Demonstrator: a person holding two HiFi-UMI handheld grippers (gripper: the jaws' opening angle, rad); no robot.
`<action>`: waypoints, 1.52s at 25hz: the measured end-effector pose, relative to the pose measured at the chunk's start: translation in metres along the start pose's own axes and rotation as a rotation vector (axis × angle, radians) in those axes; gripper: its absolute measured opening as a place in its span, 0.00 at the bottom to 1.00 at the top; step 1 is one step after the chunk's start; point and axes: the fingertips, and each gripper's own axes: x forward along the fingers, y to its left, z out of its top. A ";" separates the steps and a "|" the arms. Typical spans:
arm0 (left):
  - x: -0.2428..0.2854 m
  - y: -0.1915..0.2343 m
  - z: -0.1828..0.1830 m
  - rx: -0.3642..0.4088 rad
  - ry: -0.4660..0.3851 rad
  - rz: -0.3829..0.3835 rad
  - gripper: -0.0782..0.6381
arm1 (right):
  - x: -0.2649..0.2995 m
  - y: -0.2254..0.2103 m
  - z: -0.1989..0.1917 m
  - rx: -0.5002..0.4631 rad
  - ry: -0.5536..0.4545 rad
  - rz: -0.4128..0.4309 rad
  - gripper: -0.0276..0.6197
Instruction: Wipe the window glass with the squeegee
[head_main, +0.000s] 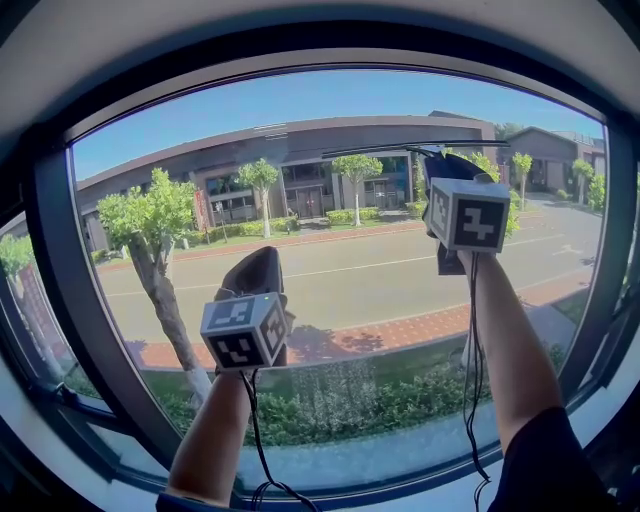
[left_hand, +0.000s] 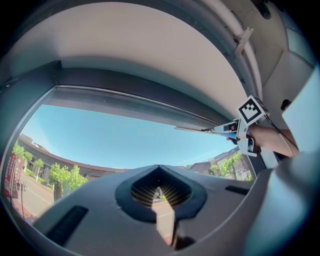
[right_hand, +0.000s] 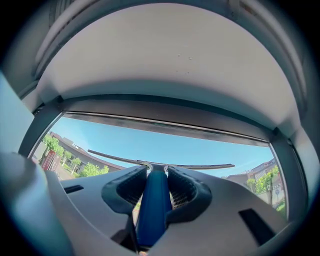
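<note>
A squeegee with a blue handle and a thin dark blade is clamped in my right gripper, which is shut on the handle. In the head view, the right gripper is raised at the upper right of the window glass, with the blade lying level at the glass. My left gripper hangs lower and to the left in front of the pane. Its jaws are shut with nothing in them. The left gripper view also catches the squeegee blade and the right gripper.
A dark window frame runs around the pane, with a side post at the right and the top rail just above the blade. Outside are a street, trees and buildings. A light sill lies below.
</note>
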 end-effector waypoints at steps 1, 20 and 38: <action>0.000 -0.002 -0.001 -0.002 0.000 0.000 0.11 | -0.002 -0.001 -0.004 -0.002 0.004 0.001 0.24; -0.012 -0.004 -0.018 -0.003 0.043 0.001 0.11 | -0.032 0.011 -0.053 0.046 0.059 0.016 0.25; -0.020 -0.013 -0.039 -0.025 0.072 -0.003 0.11 | -0.062 0.029 -0.106 0.055 0.121 0.020 0.25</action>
